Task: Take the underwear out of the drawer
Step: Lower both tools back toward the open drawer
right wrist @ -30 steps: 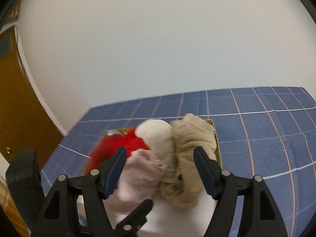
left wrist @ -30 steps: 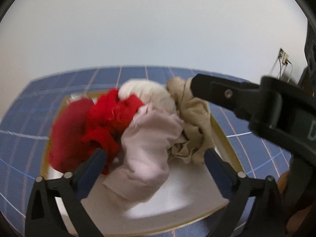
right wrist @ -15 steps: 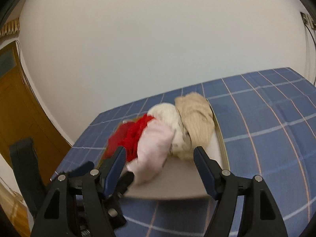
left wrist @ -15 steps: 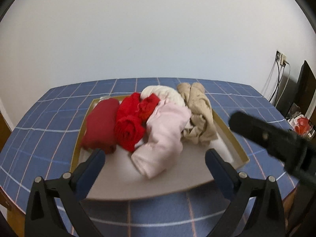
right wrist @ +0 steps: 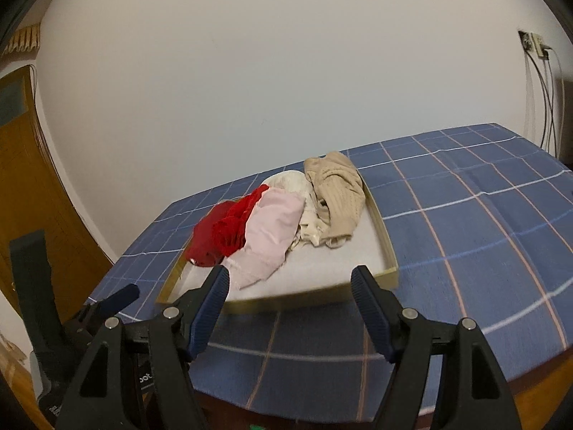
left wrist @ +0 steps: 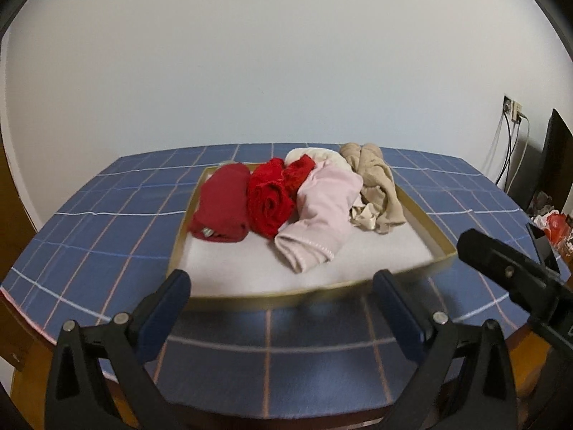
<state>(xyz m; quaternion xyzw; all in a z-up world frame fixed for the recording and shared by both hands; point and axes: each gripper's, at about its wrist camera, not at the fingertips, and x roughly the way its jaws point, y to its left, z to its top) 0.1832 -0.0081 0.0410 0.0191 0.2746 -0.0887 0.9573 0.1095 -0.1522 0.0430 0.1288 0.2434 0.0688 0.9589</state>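
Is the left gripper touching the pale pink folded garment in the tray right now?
Apart. The left wrist view shows the left gripper open, its fingertips short of the tray's gold rim, with bare white liner before the pale pink folded garment.

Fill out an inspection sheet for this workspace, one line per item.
Surface: table with blue checked cloth.
Job's things: shallow drawer on the cloth holding dark red, bright red, pink, cream and beige underwear, bunched at its far end.
Clutter: red-and-white items at far right, unclear.
Grippers: left gripper and right gripper open, empty, short of the drawer.
Cables: wires hang from wall socket.
Surroundings: white wall, wooden door on the left.
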